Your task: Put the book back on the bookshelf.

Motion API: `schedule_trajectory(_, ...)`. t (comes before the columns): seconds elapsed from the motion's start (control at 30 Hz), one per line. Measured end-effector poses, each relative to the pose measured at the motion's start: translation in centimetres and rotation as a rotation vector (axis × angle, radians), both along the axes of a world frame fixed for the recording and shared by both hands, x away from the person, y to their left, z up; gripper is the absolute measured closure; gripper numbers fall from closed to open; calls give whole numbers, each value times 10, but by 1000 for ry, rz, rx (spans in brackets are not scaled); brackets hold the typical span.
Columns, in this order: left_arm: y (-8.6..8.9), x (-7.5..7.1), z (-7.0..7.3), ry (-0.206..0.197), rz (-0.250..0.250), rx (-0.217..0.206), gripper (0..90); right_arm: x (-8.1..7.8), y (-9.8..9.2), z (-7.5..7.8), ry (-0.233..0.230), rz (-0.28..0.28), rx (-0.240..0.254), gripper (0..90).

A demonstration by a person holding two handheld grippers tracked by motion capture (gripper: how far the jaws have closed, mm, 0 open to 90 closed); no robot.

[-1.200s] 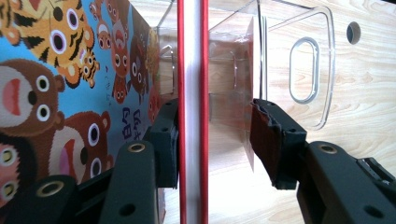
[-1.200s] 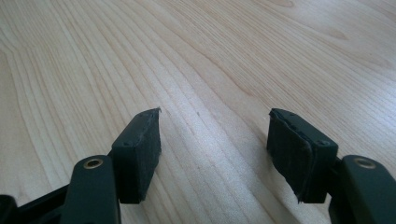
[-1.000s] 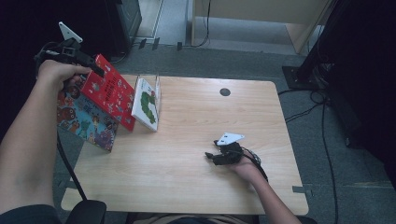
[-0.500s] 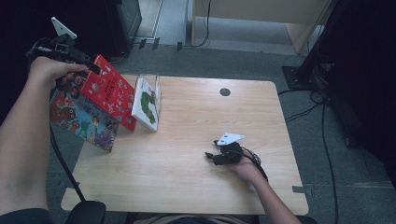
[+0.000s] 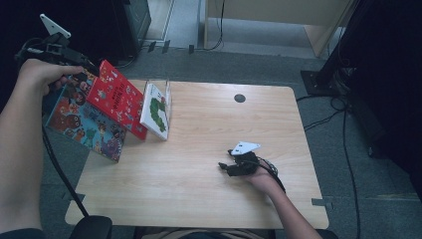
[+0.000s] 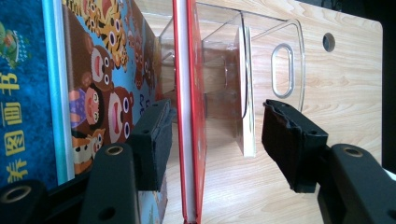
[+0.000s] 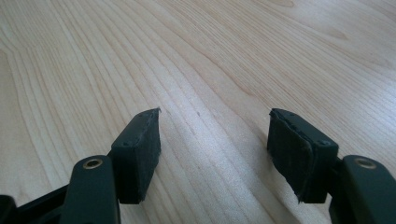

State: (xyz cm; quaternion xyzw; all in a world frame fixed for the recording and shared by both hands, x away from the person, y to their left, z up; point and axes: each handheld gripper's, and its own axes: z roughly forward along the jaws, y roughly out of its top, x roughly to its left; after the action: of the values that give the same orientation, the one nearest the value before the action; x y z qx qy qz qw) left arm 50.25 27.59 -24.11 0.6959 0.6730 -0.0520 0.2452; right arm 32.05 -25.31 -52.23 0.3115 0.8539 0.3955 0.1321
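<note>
On the table [image 5: 199, 189], we see the red book [image 5: 117, 103] leaning just left of the clear stand [image 5: 164, 87]. Our left claw [image 6: 215, 140], jaws just opening, straddles that book without pinching it. Well right of the stand, our right claw [image 7: 215, 154] rests spread, holding nothing.

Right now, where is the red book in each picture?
High view: the red book leans at the table's upper left, between the blue animal book and the clear stand.
Left gripper view: its edge runs up the middle, between the open fingers.
Right gripper view: bare wooden table ahead of that gripper's fingers.
Shared landmark: the wooden table.
</note>
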Motion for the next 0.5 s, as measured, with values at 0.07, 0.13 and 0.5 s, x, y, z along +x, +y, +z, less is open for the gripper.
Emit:
schedule_trajectory(0.07,-3,-2,1,-15,-16,5,421,0,0,0,0,4,0,337)
schedule_trajectory(0.13,-5,-3,2,-22,-27,-1,414,0,0,0,1,6,-3,327)
schedule_trajectory(0.5,-24,-18,12,-76,-78,-57,404,-1,-1,0,5,14,0,316)
